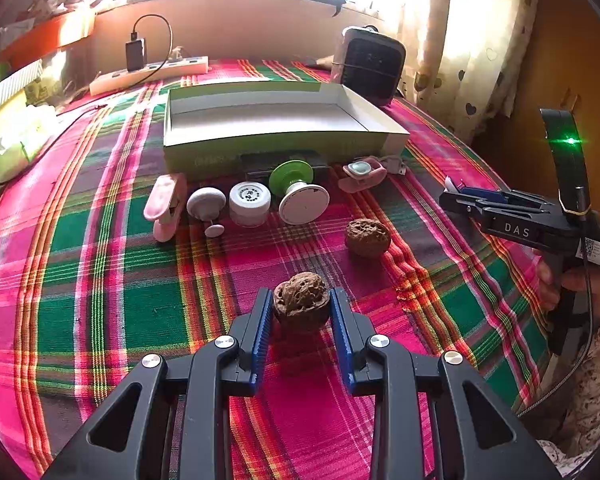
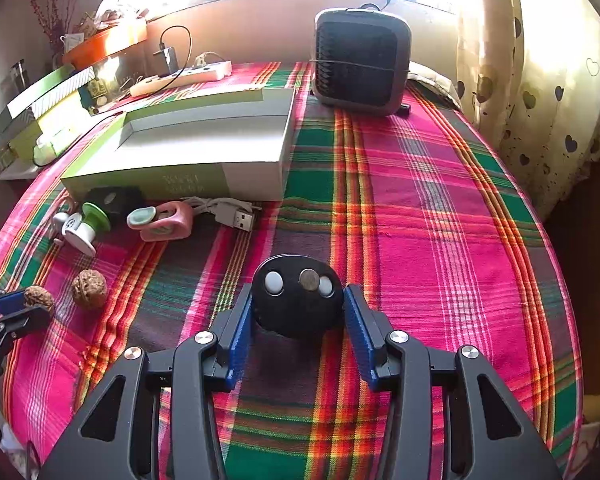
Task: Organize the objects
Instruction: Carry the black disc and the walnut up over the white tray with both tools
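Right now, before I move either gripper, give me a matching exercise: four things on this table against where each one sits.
Things:
1. nearer wrinkled brown walnut
2. farther wrinkled brown walnut
3. black oval device with white buttons
4. grey USB plug

Places:
A. between the right gripper fingers
B. alone on open plaid cloth
C. by the green-and-white cardboard box front wall
D. between the left gripper fingers

Pairs: 1-D, 2-B, 3-A, 4-C

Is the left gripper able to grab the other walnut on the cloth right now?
Probably not yet: the left gripper already holds a walnut. The other walnut lies close ahead, nothing blocking it.
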